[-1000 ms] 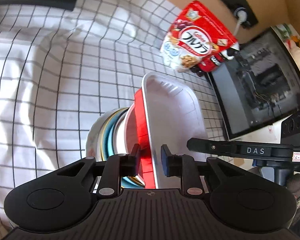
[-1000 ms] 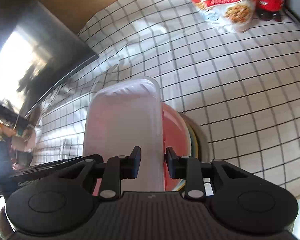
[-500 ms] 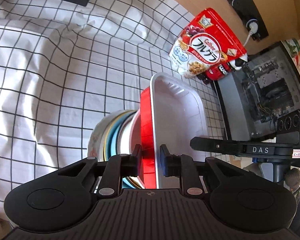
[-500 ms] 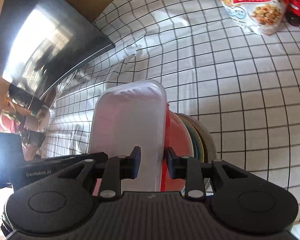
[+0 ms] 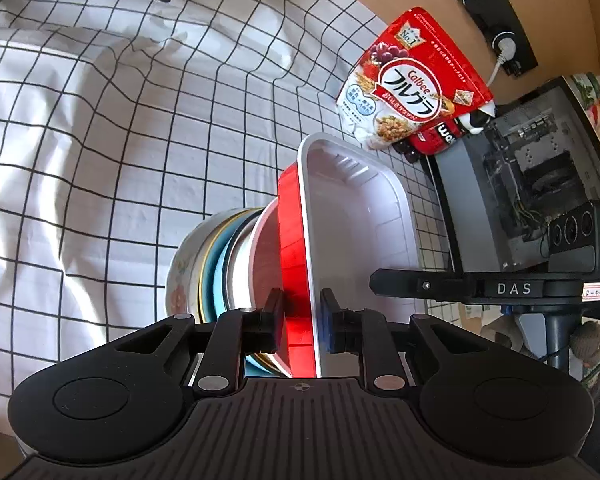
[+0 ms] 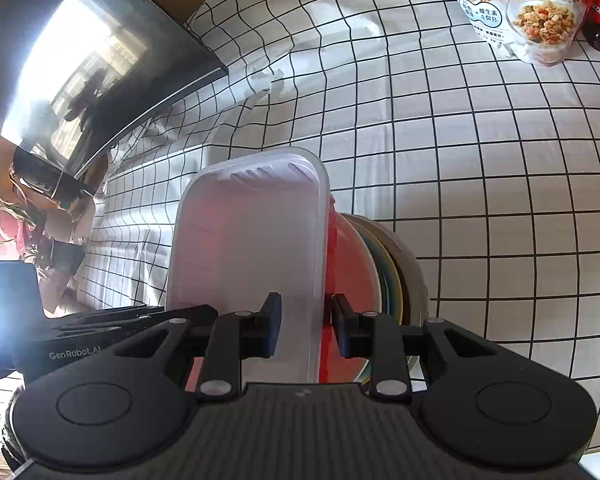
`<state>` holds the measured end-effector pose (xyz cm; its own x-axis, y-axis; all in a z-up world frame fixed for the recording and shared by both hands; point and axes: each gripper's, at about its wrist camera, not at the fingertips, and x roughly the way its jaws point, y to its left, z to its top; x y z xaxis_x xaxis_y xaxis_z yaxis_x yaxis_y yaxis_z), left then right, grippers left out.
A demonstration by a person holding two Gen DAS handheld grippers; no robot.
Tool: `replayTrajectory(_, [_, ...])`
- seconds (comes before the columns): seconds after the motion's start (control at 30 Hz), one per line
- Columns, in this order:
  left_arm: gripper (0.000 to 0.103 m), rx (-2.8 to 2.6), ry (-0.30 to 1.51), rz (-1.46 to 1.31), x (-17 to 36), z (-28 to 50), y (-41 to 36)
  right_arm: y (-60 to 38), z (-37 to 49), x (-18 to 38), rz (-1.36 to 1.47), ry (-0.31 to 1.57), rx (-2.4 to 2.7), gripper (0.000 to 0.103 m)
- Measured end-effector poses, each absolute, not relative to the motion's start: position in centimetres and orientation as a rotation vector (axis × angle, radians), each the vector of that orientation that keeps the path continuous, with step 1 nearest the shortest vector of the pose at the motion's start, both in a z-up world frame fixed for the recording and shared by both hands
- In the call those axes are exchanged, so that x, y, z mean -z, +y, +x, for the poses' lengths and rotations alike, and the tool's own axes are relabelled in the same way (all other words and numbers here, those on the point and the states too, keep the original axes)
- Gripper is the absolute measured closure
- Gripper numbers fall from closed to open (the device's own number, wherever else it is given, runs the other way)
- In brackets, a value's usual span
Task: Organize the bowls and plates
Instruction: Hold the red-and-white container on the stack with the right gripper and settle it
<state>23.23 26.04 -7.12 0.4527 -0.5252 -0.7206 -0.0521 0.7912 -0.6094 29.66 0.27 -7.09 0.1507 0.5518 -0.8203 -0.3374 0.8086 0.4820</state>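
Item: one stack of dishes, held from both sides over the checked cloth (image 5: pixel 112 128). I have the left gripper (image 5: pixel 302 322) pinched narrow on the near edge of the stack, one pad on the red tray (image 5: pixel 294 240) and the other inside the white tray (image 5: pixel 356 224) nested in it. In my right wrist view the right gripper (image 6: pixel 305 326) is likewise clamped narrow, one pad inside the white tray (image 6: pixel 248 248) and the other against the red tray (image 6: pixel 331 236) behind its rim. The trays show edge-on in both views. Below them, packed close: a red bowl (image 5: pixel 266 248), a blue plate (image 5: pixel 216 276), a floral bowl (image 5: pixel 180 280); from the right I see the same pile as the red bowl (image 6: pixel 356 264) and yellow and pale rims (image 6: pixel 400 264). Surroundings: cereal bag (image 5: pixel 412 84) standing at the cloth's far edge, a dark bottle (image 5: pixel 440 136) just beside it, a dark panel (image 6: pixel 80 68) on the cloth's other side. The right gripper's arm (image 5: pixel 480 288) shows beside the white tray.
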Motion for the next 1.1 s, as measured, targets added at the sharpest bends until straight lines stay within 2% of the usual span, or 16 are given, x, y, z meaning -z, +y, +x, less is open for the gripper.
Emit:
replayTrajectory(0.37, [0.082,0.322,1.001,-0.521,5.3,22.3,25.3,0.6,29.6,6.6,0.156,1.230,-0.644,0.075])
replayTrajectory(1.1, [0.081,0.323,1.015,-0.583,5.9,22.5,26.4,0.8,30.0,6.7,0.175,1.193,-0.631,0.075])
